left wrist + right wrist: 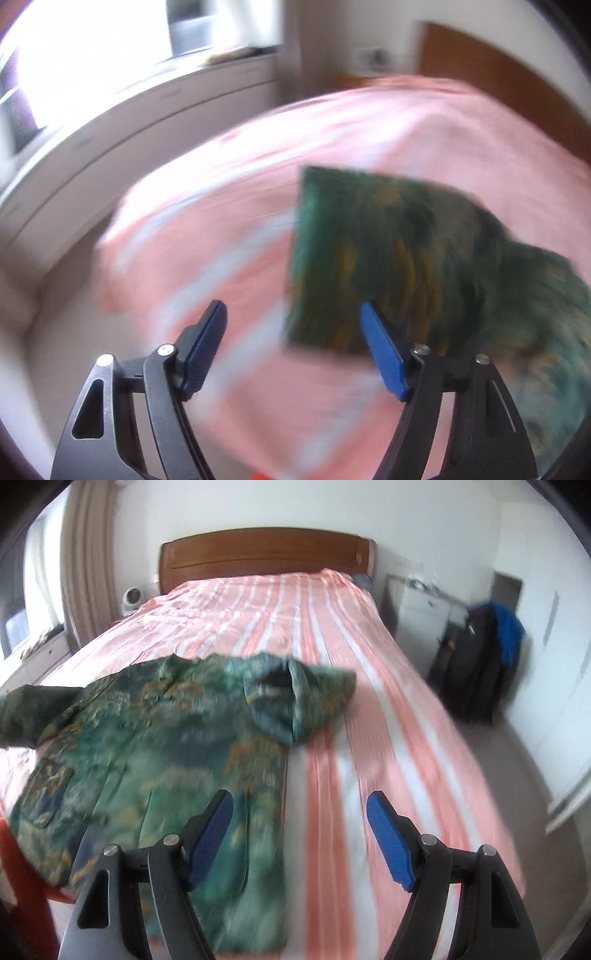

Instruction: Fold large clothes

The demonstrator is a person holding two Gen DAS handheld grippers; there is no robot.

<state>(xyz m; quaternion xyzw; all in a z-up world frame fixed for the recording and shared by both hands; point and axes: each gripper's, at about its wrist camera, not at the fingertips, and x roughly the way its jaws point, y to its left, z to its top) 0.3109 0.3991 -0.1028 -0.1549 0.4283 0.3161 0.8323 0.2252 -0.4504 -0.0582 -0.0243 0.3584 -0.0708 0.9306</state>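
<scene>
A green shirt with a gold pattern (166, 746) lies spread on a bed with a pink and white striped cover (369, 664). One sleeve is folded in near the collar, and its straight folded edge runs down the middle of the bed. My right gripper (300, 794) hovers open above that edge with nothing between its fingers. In the blurred left wrist view the shirt (388, 251) lies to the right on the striped cover (221, 221). There my left gripper (291, 306) stands open over the shirt's left edge, holding nothing.
A wooden headboard (264, 554) closes the far end of the bed. A dark bag with a blue garment (484, 657) stands on the floor to the right. White drawers (147, 110) run under a bright window on the left. An orange-red object (14, 867) sits by the bed's near left corner.
</scene>
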